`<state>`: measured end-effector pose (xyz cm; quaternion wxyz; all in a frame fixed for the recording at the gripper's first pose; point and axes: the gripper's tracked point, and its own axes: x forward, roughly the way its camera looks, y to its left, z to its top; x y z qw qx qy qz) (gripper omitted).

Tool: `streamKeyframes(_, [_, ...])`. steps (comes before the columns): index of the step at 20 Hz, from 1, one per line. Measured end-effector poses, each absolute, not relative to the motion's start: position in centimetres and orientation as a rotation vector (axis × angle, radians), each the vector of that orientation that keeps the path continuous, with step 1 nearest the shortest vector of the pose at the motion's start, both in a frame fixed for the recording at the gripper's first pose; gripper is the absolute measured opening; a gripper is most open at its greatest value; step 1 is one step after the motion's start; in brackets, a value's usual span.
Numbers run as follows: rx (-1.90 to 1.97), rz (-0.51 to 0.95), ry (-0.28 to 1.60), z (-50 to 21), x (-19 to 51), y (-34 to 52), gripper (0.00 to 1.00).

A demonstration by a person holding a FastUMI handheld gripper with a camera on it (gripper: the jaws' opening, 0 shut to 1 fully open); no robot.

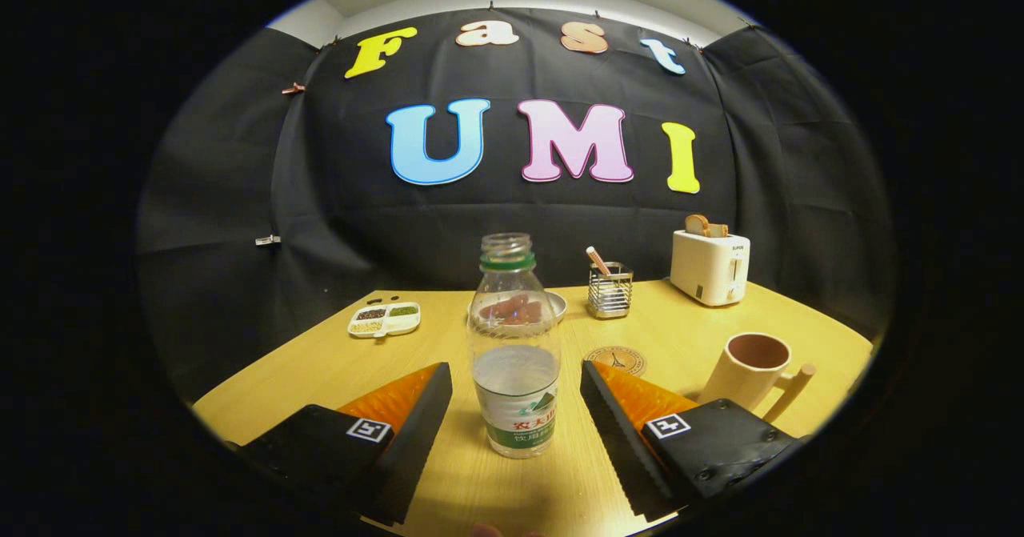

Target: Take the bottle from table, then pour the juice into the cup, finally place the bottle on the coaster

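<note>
Right between our gripper (pixel 516 409) fingers the bottle (pixel 515 353) is standing upright on the surface (pixel 664 337); we're holding the jaws wide, touching nothing, cup (pixel 750 370) waiting off right.

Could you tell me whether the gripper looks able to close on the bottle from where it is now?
Probably yes: the gripper is open, and the bottle stands upright between its fingers with nothing in the gaps.

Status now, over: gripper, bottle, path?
Gripper open, straddling bottle, no contact. Bottle upright, uncapped. Cup and coaster beyond right finger. Nothing blocking.
</note>
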<state>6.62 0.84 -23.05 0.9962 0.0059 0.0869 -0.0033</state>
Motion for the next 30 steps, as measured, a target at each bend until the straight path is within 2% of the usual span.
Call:
streamKeyframes(6, [0.039, -0.014, 0.154, -24.6, 8.5, 0.8, 0.99])
streamKeyframes(7, [0.052, -0.014, 0.146, -24.7, 8.9, 1.0, 0.96])
streamKeyframes(9, [0.064, -0.024, 0.144, -24.7, 9.3, 0.8, 0.80])
streamKeyframes(12, [0.060, -0.051, 0.168, -24.7, 9.6, 0.3, 0.76])
streamKeyframes(19, [0.129, -0.081, 0.153, -21.3, 7.9, -0.3, 0.72])
streamKeyframes(30, [0.615, -0.143, 0.176, -18.9, 7.0, -3.3, 0.72])
